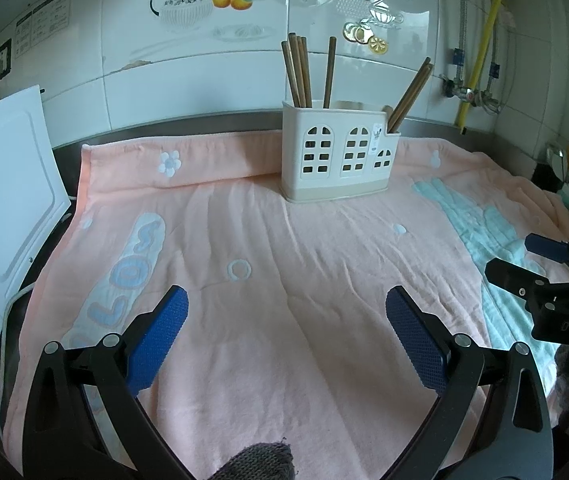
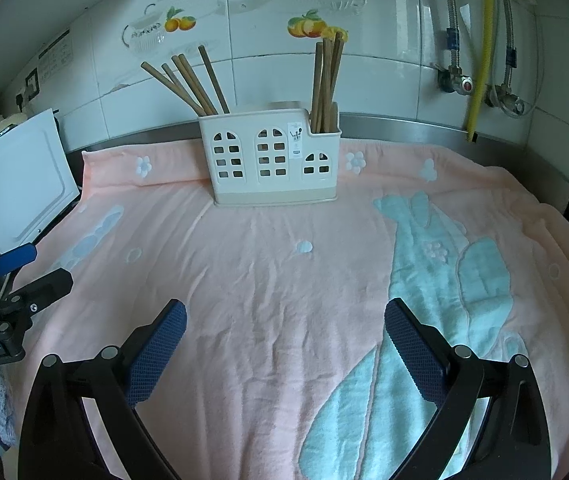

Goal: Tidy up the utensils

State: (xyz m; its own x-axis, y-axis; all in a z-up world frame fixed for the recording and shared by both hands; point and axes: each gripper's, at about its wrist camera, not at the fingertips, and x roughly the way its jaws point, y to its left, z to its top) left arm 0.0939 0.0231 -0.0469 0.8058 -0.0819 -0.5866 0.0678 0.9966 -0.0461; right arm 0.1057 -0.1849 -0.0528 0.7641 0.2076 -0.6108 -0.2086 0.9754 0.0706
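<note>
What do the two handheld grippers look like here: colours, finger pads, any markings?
Both the left gripper and the right gripper share one build: black angular linkage arms with round silver pivot bolts. Their fingers carry blue pads with a fine mesh texture. From the right wrist view, the left gripper's body bears a white "GenRobot.AI" label; from the left wrist view, the right gripper's body shows embossed letters, roughly "DAS". No cables visible.

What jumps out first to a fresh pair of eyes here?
The white holder with window-shaped cutouts, standing at the back of the pink towel near the tiled wall, chopsticks fanning out of its left and right ends. Then both grippers, left gripper and right gripper, open and empty above the towel.
</note>
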